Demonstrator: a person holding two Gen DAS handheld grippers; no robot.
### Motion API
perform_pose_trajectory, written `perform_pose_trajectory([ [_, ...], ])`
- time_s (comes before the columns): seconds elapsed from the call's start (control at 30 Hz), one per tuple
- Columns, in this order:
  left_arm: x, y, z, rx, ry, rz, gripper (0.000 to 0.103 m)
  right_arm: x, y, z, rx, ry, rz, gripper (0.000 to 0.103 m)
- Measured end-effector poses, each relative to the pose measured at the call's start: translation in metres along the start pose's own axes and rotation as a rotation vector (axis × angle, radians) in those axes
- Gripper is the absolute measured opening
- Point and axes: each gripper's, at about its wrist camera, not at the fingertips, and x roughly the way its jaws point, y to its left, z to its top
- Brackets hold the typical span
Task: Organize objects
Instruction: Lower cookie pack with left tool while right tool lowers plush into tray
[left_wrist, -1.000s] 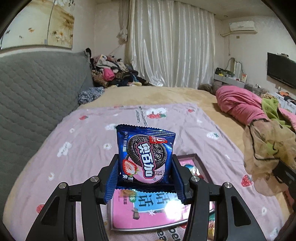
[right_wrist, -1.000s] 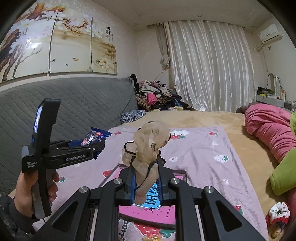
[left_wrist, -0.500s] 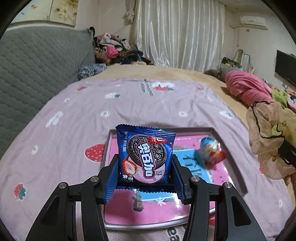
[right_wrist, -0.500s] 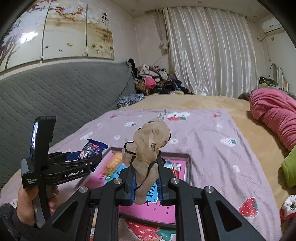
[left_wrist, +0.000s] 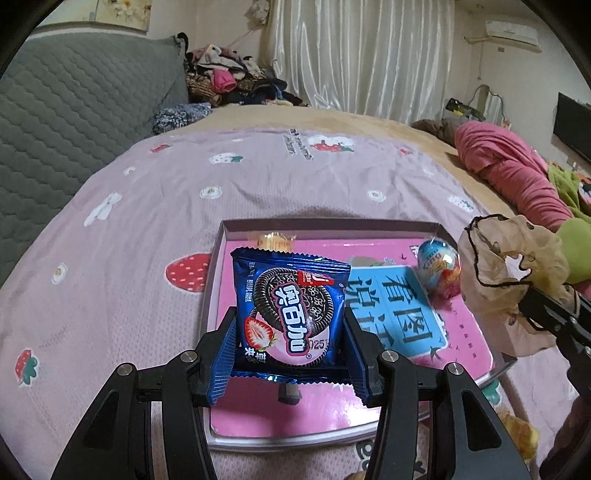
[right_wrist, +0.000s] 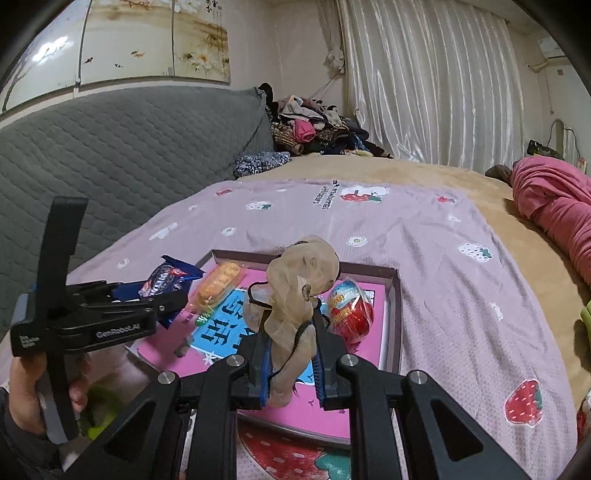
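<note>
The left tongs (left_wrist: 290, 354) clamp a blue cookie packet (left_wrist: 291, 314) upright by its two side edges, the blue pads pressing its lower half. The right tongs (right_wrist: 291, 363) are closed tight on a wad of beige stocking (right_wrist: 295, 295) that bunches up above the pads. In the right wrist view, a hand (right_wrist: 26, 391) grips the handle of the left tongs, which hold the packet off to the left of the right tongs.

Directly below and just beyond both tongs lies a shallow open box (left_wrist: 332, 224) with a pink and blue printed floor, resting on the bed. Inside it, just past the right tongs and slightly to their right, sits a foil-wrapped egg (right_wrist: 349, 310). Ahead of the left tongs, against the box's far wall, lies a clear-wrapped yellow biscuit (left_wrist: 273, 240).

Beyond the box, a lilac strawberry-print blanket (left_wrist: 258, 177) spreads over the bed. To the far left of the tongs stands a grey quilted headboard (right_wrist: 129, 147), and farthest off a heap of clothes (right_wrist: 314, 129) lies before white curtains (right_wrist: 424, 81).
</note>
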Motion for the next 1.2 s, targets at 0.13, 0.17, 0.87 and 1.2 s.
perform_pose_trajectory([
  [0.13,0.001,0.002,-0.003,0.000,0.006,-0.003,0.054,0.008,-0.005,-0.006,0.006,0.019,0.003,0.018],
  [0.17,0.004,0.004,-0.003,-0.004,0.017,-0.005,0.054,0.010,-0.006,-0.006,0.008,0.030,0.005,0.018],
  [0.87,0.047,0.008,-0.023,0.015,0.193,0.020,0.054,0.046,-0.023,-0.028,0.052,0.225,-0.036,0.021],
  [1.2,0.052,0.010,-0.025,0.013,0.220,0.016,0.055,0.049,-0.026,-0.029,0.053,0.247,-0.064,0.027],
])
